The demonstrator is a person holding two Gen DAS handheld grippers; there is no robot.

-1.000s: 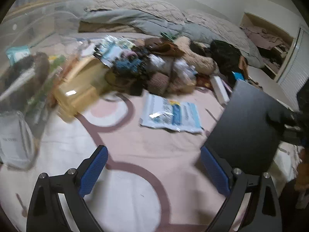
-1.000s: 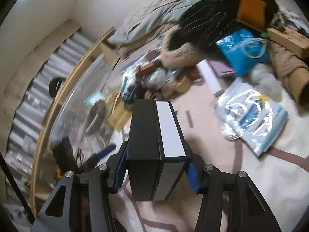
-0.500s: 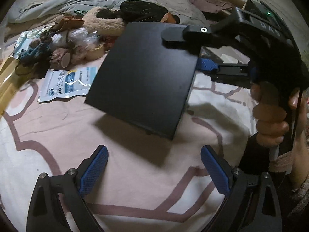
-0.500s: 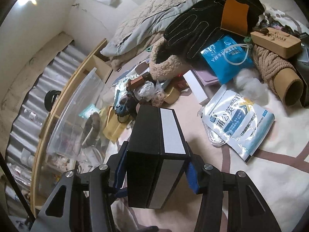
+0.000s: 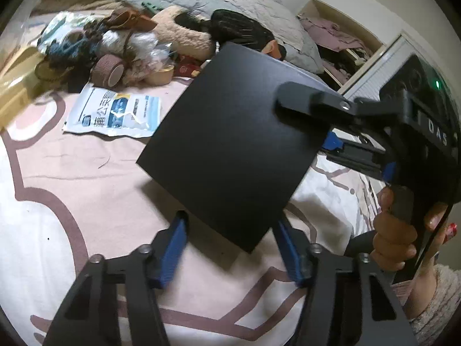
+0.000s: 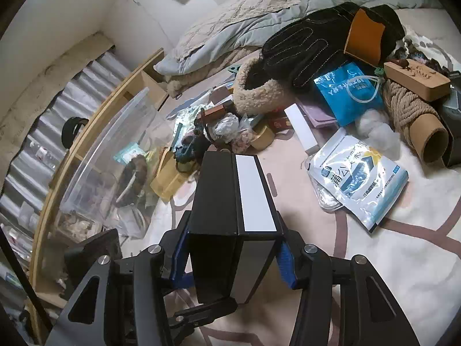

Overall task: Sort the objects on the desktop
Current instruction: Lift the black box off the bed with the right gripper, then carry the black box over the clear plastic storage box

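Black box (image 6: 230, 225): flat, square, matte black on its broad face, with a white strip running along one narrow edge. It is hanging in the air above the pink-and-white patterned bedcover (image 5: 95, 190), tilted, one corner pointing down.

Right gripper (image 6: 233, 259): clenching the box across its thickness, blue pads pressing on both broad faces. A person's hand (image 5: 394, 239) is wrapping around the gripper's handle; the gripper is angling downward toward the bed.

Left gripper (image 5: 230, 245): sitting below the box's lowest corner, pointing down at the cover. Its jaws are closing; the corner of the box is lying between the blue fingers (image 5: 173, 248), but the pads are not yet pressing on it.

Behind the box: a white-and-blue pouch (image 6: 360, 178) lying flat on the cover, and a clutter pile (image 5: 115, 49) beside a clear plastic bin (image 6: 115, 155).
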